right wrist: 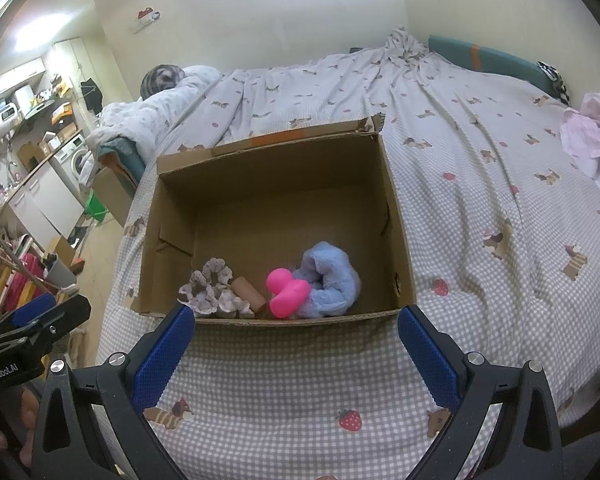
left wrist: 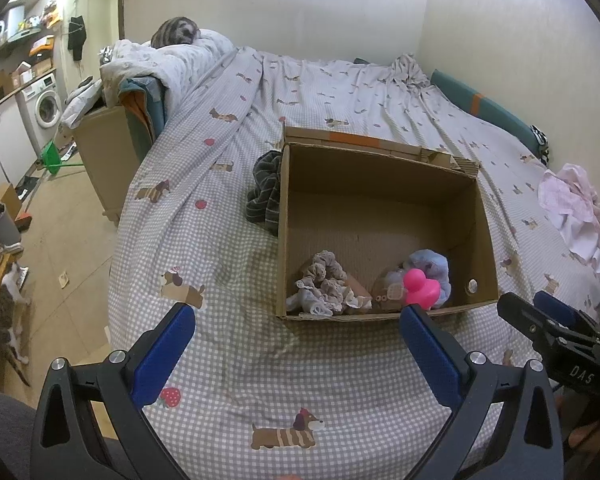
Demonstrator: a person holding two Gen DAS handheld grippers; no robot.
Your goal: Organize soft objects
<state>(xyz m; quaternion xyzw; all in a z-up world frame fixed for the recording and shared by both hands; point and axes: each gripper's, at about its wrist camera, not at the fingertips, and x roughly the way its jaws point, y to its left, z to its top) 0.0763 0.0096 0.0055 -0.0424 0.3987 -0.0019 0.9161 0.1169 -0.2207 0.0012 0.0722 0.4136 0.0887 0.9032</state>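
An open cardboard box (left wrist: 380, 176) (right wrist: 276, 172) stands on the bed. Inside at its near end lie a lacy beige scrunchie (left wrist: 326, 280) (right wrist: 212, 286), a pink rubber duck (left wrist: 420, 286) (right wrist: 286, 292), a fluffy blue soft thing (left wrist: 432, 264) (right wrist: 332, 280) and a cardboard tube (right wrist: 250, 290). A dark striped cloth (left wrist: 266, 188) lies on the bed against the box's left wall. A pink-white garment (left wrist: 576, 212) (right wrist: 596, 140) lies far right. My left gripper (left wrist: 296, 320) is open and empty, just before the box. My right gripper (right wrist: 296, 322) is open and empty at the box's near edge.
The bed has a grey checked sheet with dog prints (left wrist: 220, 280) (right wrist: 480, 200). A rumpled duvet (left wrist: 156, 60) lies at the far left with a striped cat (left wrist: 176, 32) on it. Another cat (left wrist: 8, 320) lies on the floor left. A washing machine (left wrist: 44, 104) stands beyond.
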